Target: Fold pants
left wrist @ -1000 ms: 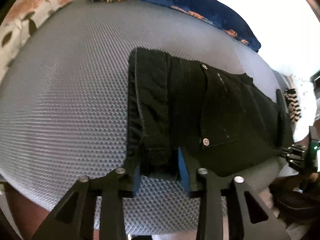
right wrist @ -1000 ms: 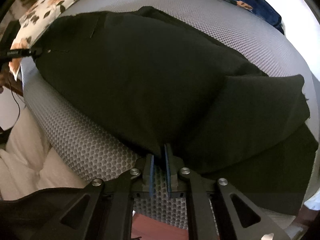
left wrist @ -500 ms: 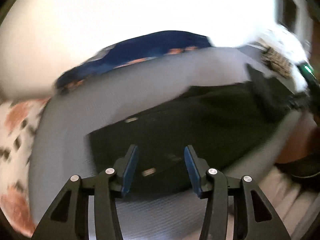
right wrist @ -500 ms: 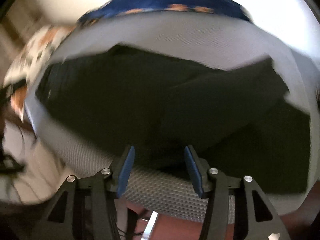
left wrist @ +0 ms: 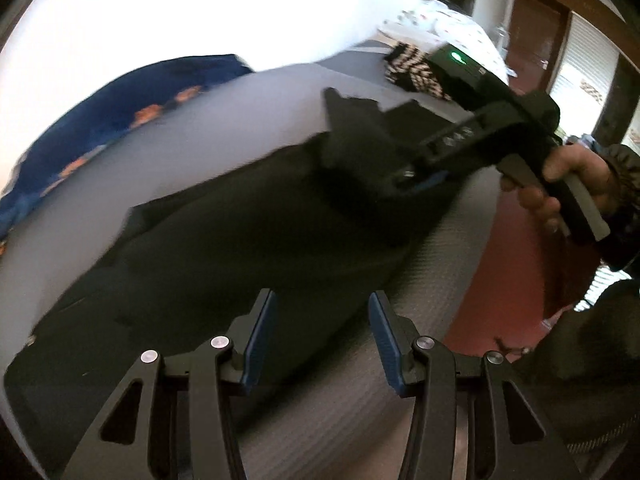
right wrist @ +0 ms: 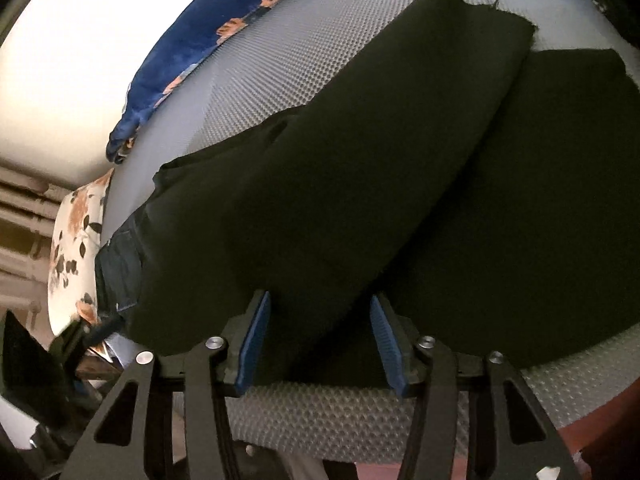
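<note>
Black pants (left wrist: 224,256) lie spread on a grey mesh mattress (left wrist: 248,112), with the two legs overlapping in the right wrist view (right wrist: 360,184). My left gripper (left wrist: 320,340) is open and empty, hovering over the near edge of the pants. My right gripper (right wrist: 318,340) is open, its jaws standing either side of the near edge of the pants fabric. The right gripper also shows in the left wrist view (left wrist: 416,178), held in a hand over the far end of the pants.
A blue floral cushion (left wrist: 100,116) lies at the far edge of the mattress, also in the right wrist view (right wrist: 188,52). A white floral pillow (right wrist: 76,240) sits at the left. A zebra-striped cloth (left wrist: 416,72) lies beyond. Reddish floor (left wrist: 508,264) borders the mattress on the right.
Both grippers let go of the pants and opened. Both have swung and pulled back; the left view now looks along the pants toward the right gripper.
</note>
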